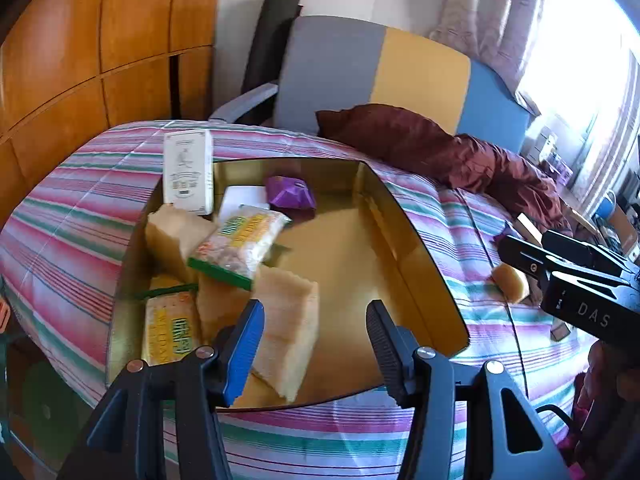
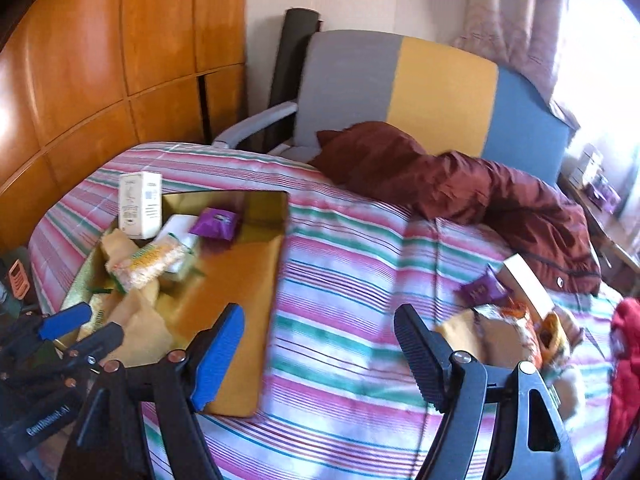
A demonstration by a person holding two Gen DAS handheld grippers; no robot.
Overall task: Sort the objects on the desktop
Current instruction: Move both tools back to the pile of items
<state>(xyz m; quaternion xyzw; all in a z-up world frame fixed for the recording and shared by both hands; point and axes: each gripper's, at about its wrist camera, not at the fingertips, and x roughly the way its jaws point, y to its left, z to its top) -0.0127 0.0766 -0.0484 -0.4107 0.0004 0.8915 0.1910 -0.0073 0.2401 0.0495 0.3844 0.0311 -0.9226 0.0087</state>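
A gold tray lies on the striped bedspread. It holds an upright white box, a purple packet, snack packets and several pale yellow blocks. My left gripper hovers open over the tray's near end, its blue finger in front of one block and its black finger well apart from it. My right gripper stands open above bare bedspread, right of the tray, with nothing between its fingers. To its right lie a purple packet, an orange snack bag and a yellow block.
A maroon pillow and jacket lie across the bed's far side before a grey, yellow and blue headboard. A wooden wardrobe stands left. A long pale box and red cloth are at the right.
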